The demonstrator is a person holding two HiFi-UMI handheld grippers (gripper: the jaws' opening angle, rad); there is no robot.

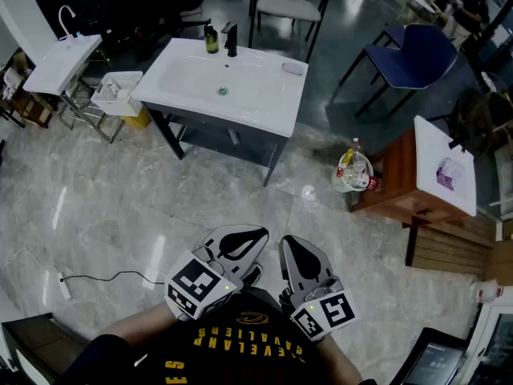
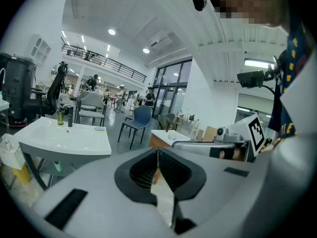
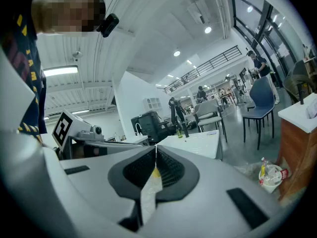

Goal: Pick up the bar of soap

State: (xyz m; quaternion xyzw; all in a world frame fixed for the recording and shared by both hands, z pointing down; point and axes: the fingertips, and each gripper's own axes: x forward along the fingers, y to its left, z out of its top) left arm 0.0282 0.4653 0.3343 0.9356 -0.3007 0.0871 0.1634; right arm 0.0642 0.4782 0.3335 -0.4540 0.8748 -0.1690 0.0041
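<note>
The bar of soap (image 1: 292,68) lies on the far right corner of the white washbasin worktop (image 1: 264,111), a small pale oval just beside the back edge. The green bottle (image 1: 211,38) and the black tap (image 1: 231,38) stand well apart from it, along the same back edge. From where I stand it is well away from both claws, across a wide stretch of marble floor (image 1: 120,207). It sits almost straight ahead of the right claw (image 1: 292,251), and the left claw (image 1: 252,237) is a little further off to one side, so I'd judge the right hand the nearer one. Both claws are closed with nothing between their pads, each pointing only slightly down.

The soap is too small to make out its long axis with any confidence. In the left claw's view it is only a speck on the basin. The person's arms are cut off at the bottom edge.
</note>
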